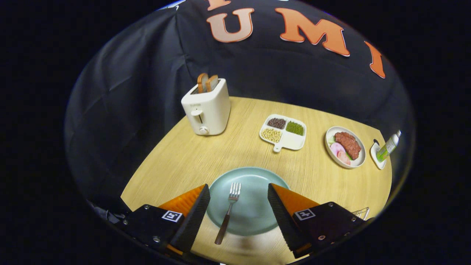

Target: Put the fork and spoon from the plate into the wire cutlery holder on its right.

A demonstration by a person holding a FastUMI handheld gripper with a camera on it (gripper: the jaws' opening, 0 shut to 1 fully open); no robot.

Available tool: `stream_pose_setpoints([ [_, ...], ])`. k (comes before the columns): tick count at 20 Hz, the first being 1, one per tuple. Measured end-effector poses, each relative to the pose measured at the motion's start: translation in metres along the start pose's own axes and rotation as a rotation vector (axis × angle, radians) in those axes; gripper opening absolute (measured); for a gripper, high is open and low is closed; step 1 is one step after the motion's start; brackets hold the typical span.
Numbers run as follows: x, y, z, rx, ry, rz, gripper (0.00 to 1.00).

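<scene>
Faintly lettered toaster [206, 107], fork [229, 211] on plate [257, 217], gripper [238, 191] spread wide

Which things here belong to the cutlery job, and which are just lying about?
Job: fork on teal plate, between the open gripper fingers; wire cutlery holder.
Lying about: toaster, divided dish, meat plate, green bottle.

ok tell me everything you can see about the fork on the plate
The fork has a shiny metal four-tined head and a dark brown handle. It lies flat on the round pale green plate, tines pointing away, its handle end reaching past the near rim over the wooden table. It sits between the fingers of the open gripper, touching neither.
</scene>
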State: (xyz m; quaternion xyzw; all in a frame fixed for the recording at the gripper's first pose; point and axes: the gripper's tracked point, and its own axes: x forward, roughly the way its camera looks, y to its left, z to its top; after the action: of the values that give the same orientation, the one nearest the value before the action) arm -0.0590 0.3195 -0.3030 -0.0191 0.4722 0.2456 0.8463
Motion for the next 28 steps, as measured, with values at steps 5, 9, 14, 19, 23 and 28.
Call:
stream_pose_setpoints([
  [5, 0.03, 0.007, -0.051, 0.015, 0.233, 0.006, 0.88],
  [9, 0.047, 0.012, -0.079, 0.022, 0.357, 0.006, 0.76],
  [14, 0.059, 0.01, -0.108, 0.04, 0.483, -0.029, 0.55],
  [19, 0.066, 0.005, -0.11, 0.057, 0.497, -0.048, 0.12],
  [23, 0.057, -0.002, -0.098, 0.079, 0.437, -0.031, 0.06],
  [28, 0.013, -0.032, -0.07, 0.169, 0.322, -0.027, 0.06],
])
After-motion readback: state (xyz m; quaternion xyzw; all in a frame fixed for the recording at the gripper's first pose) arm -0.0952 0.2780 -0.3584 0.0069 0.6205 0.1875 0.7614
